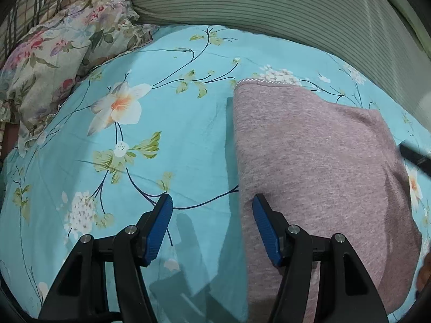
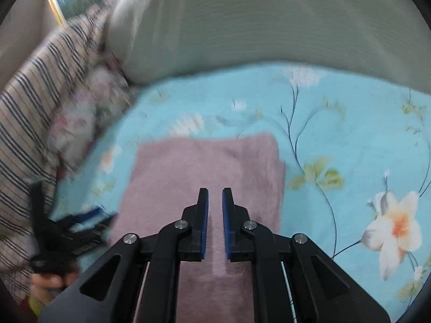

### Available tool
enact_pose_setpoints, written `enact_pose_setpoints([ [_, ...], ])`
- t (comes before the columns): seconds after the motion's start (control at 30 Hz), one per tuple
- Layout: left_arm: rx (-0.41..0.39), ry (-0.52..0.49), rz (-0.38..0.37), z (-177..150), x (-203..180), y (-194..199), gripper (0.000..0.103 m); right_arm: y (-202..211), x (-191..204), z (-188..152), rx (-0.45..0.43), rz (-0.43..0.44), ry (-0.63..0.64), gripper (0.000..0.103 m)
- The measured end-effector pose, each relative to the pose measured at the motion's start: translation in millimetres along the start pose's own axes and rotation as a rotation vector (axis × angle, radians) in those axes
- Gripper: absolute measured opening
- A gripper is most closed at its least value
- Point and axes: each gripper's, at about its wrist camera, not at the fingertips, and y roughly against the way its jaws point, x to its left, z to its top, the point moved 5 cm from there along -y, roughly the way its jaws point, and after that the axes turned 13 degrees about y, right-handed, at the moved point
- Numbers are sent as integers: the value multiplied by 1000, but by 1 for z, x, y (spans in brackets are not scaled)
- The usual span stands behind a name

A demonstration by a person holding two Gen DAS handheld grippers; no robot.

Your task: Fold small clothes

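Observation:
A mauve knit garment lies folded flat in a rough rectangle on the turquoise flowered bedsheet; its white-stitched hem is at the far end. My left gripper is open and straddles the garment's left edge, one pad over the sheet and one over the cloth, holding nothing. In the right wrist view the garment fills the middle. My right gripper hovers over it almost shut, with a thin slit between the blue pads and no cloth seen pinched. The left gripper shows blurred at the garment's left edge.
A floral pillow and plaid bedding lie at the far left. A green ribbed cushion runs along the back. Bare sheet stretches right of the garment. A hand holds the left gripper.

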Motion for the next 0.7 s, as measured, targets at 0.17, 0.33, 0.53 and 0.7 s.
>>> enact_pose_setpoints([
  [0.17,-4,-29,4,-2,-3,-1,62,-17,-32,-19,-21,89,-155,2],
  [0.33,-5,-47,29,-4,-2,8,62,0,-22,-14,-22,58,-140,7],
  [0.53,10,-36,11,-26,7,33,68,50,-1,-29,-74,88,-115,8],
  [0.7,15,-18,-20,-58,12,66,83,76,24,-62,-65,112,-72,9],
])
